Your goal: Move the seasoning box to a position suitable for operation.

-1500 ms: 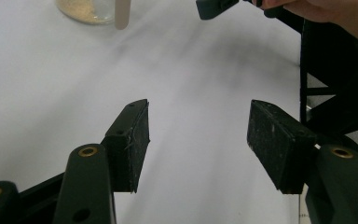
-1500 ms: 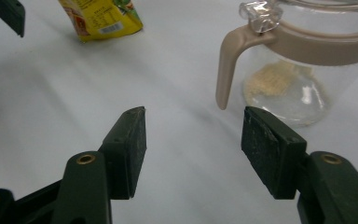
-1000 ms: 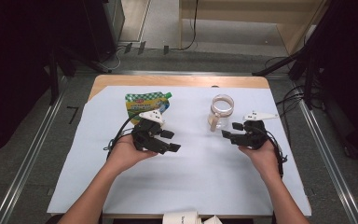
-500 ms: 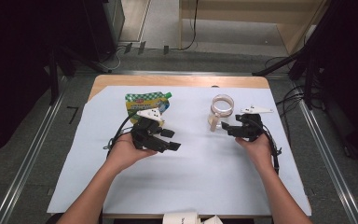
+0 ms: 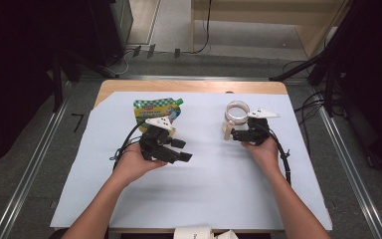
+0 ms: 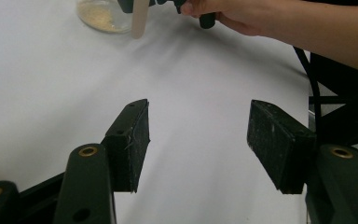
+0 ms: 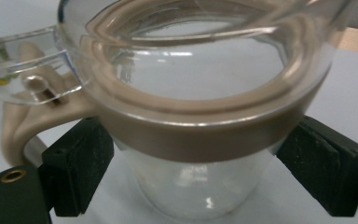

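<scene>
A clear glass cup [image 5: 237, 111] with a beige band and a beige handle [image 5: 225, 129] stands on the white sheet at the back right. My right gripper [image 7: 186, 172] has the cup [image 7: 191, 140] between its jaws. The jaws have just been opening, and the pads [image 7: 77, 163] stand a little off the glass on either side. In the high view the right gripper [image 5: 236, 133] sits just in front of the cup. My left gripper [image 5: 181, 151] hovers at centre left, open with nothing between its pads [image 6: 133, 140]. The left gripper view shows the cup [image 6: 100, 14] far off.
A green and yellow spouted pouch [image 5: 151, 107] lies flat behind the left hand. The white sheet [image 5: 219, 189] covers most of the wooden table [image 5: 189, 86]. Cables trail from both grippers. Metal rails and dark floor flank the table.
My right hand has moved forward and left up to the cup, and its jaws now straddle the glass. The left hand has kept still.
</scene>
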`<action>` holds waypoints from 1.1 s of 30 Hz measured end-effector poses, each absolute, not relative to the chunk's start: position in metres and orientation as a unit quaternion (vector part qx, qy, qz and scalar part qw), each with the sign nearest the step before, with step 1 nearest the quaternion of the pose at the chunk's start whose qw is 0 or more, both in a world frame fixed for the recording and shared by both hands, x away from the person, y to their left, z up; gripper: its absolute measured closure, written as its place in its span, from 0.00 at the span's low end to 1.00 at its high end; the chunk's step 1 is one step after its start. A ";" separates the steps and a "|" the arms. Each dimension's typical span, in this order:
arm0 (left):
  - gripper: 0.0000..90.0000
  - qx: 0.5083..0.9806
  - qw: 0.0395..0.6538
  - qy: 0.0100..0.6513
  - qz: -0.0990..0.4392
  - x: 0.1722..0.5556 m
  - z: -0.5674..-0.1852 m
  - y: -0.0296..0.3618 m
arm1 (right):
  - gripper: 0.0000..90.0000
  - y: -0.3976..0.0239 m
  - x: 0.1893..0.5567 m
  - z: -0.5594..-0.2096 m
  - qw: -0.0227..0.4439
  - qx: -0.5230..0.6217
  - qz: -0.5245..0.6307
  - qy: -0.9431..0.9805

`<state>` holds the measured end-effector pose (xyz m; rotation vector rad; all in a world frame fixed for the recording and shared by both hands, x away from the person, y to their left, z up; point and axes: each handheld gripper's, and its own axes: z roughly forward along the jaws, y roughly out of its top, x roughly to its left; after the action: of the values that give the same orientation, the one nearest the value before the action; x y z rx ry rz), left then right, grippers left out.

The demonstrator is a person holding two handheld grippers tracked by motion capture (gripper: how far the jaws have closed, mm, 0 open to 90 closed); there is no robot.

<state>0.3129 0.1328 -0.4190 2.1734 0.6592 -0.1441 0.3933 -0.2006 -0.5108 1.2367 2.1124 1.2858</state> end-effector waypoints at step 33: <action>0.44 0.859 0.424 0.283 -0.049 0.306 -0.423 0.148 | 0.13 -0.181 0.391 -0.503 0.191 0.414 0.484 0.747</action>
<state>0.3057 0.1483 -0.4230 2.1498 0.7087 -0.1233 0.3914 -0.1807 -0.5033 1.1615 2.0986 1.3590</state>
